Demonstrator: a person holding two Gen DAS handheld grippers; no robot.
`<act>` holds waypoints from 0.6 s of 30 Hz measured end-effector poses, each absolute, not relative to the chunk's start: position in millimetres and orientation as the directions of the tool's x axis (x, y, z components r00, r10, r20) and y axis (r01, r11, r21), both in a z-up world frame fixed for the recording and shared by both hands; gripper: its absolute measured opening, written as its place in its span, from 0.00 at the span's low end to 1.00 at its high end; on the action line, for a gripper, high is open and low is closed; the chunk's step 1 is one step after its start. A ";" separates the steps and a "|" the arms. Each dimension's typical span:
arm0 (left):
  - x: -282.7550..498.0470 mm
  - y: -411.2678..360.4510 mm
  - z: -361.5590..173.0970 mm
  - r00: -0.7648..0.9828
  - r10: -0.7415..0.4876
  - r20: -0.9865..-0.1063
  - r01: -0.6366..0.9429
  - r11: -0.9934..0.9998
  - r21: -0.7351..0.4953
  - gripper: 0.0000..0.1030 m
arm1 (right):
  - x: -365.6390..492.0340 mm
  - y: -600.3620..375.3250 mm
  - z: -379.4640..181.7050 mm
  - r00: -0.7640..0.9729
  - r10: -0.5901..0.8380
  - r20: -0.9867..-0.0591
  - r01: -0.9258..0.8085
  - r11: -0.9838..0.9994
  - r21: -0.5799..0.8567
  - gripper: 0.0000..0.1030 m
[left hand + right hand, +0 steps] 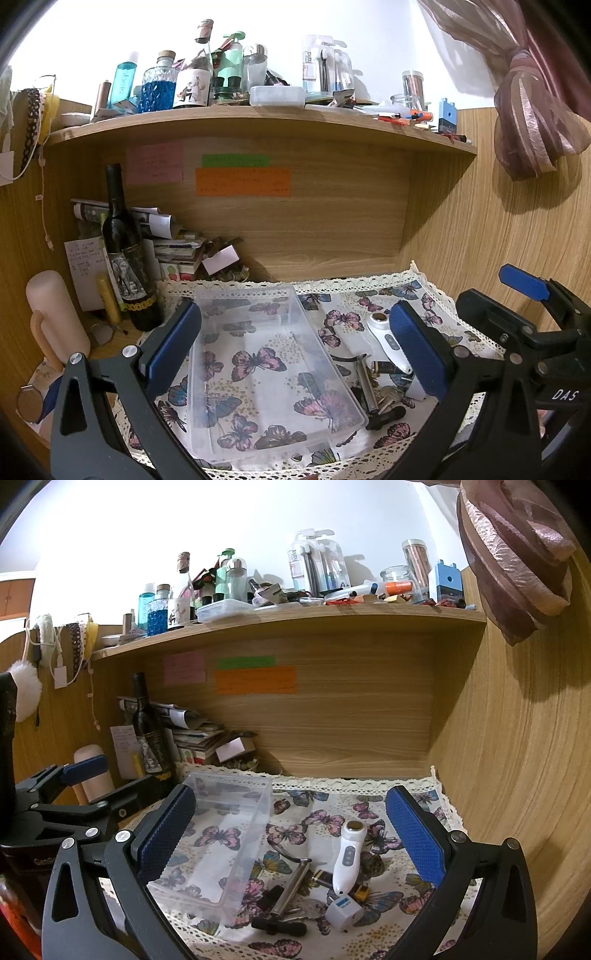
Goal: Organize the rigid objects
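Both grippers hang wide open above a butterfly-print cloth [295, 823] with a lace edge, and neither holds anything. Left gripper [295, 350] has its blue pads spread on either side of a clear plastic box [266, 369], which lies empty on the cloth with its long side running away from the camera. Right gripper [291, 834] is spread just as wide over a small heap of hard objects to the right of that box [221, 834]. In the heap, a white handheld device [349, 856] with a round metal tip lies pointing toward the back, a metal tube [291, 888] lies aslant just beside it on the left, a black T-shaped piece [279, 925] lies nearest the camera, and a white and blue cube [343, 912] sits at the device's near end. A battery [325, 878] lies partly under the device. From the left wrist view the same white device [388, 339] shows just inside the right pad. Behind the cloth, on the left, a dark wine bottle [127, 258] stands upright against a pile of papers [173, 243]. Above, a wooden shelf [258, 122] carries many bottles and jars.
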State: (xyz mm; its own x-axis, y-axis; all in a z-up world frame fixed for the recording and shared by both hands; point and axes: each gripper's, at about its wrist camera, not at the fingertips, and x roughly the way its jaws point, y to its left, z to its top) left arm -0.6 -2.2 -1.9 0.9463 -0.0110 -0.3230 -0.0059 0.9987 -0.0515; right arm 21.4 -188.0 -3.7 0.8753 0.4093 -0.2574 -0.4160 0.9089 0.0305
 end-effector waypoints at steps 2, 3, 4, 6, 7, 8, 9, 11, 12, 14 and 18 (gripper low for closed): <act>-0.5 -2.0 -1.7 0.946 -0.011 -0.323 -0.006 0.999 -0.051 1.00 | 21.3 -187.1 -3.7 0.875 0.409 -0.258 -0.416 0.909 0.030 1.00; -0.4 -1.8 -1.6 0.946 -0.012 -0.323 -0.005 0.999 -0.052 1.00 | 21.1 -187.4 -3.8 0.876 0.408 -0.258 -0.415 0.909 0.030 1.00; -0.2 -1.7 -1.5 0.947 -0.013 -0.322 -0.005 0.999 -0.053 1.00 | 21.1 -187.6 -3.9 0.875 0.409 -0.257 -0.416 0.909 0.031 1.00; -0.1 -2.1 -1.5 0.947 -0.012 -0.322 -0.005 0.999 -0.052 1.00 | 21.1 -187.9 -3.7 0.876 0.409 -0.257 -0.416 0.909 0.031 1.00; -0.2 -2.1 -1.5 0.946 -0.011 -0.323 -0.006 0.999 -0.052 1.00 | 20.9 -187.4 -3.7 0.876 0.409 -0.257 -0.415 0.909 0.032 1.00; -0.2 -2.1 -1.5 0.946 -0.011 -0.323 -0.006 0.999 -0.052 1.00 | 21.2 -188.4 -3.7 0.875 0.409 -0.258 -0.416 0.909 0.030 1.00; -0.2 -2.0 -1.4 0.946 -0.012 -0.323 -0.005 0.999 -0.052 1.00 | 21.2 -188.7 -3.7 0.875 0.409 -0.257 -0.416 0.909 0.030 1.00; -0.1 -2.0 -1.5 0.946 -0.012 -0.323 -0.006 0.999 -0.052 1.00 | 21.1 -187.9 -3.9 0.875 0.409 -0.258 -0.416 0.909 0.030 1.00; 0.1 -2.0 -1.5 0.946 -0.012 -0.323 -0.005 0.999 -0.053 1.00 | 21.0 -188.1 -3.9 0.876 0.409 -0.257 -0.416 0.909 0.030 1.00; -0.2 -2.1 -1.7 0.946 -0.013 -0.323 -0.004 0.999 -0.053 1.00 | 21.0 -187.4 -3.8 0.876 0.408 -0.257 -0.415 0.909 0.031 1.00; 0.0 -2.1 -2.8 0.946 -0.018 -0.324 -0.001 0.998 -0.059 1.00 | 21.7 -188.2 -4.3 0.877 0.406 -0.257 -0.412 0.911 0.031 1.00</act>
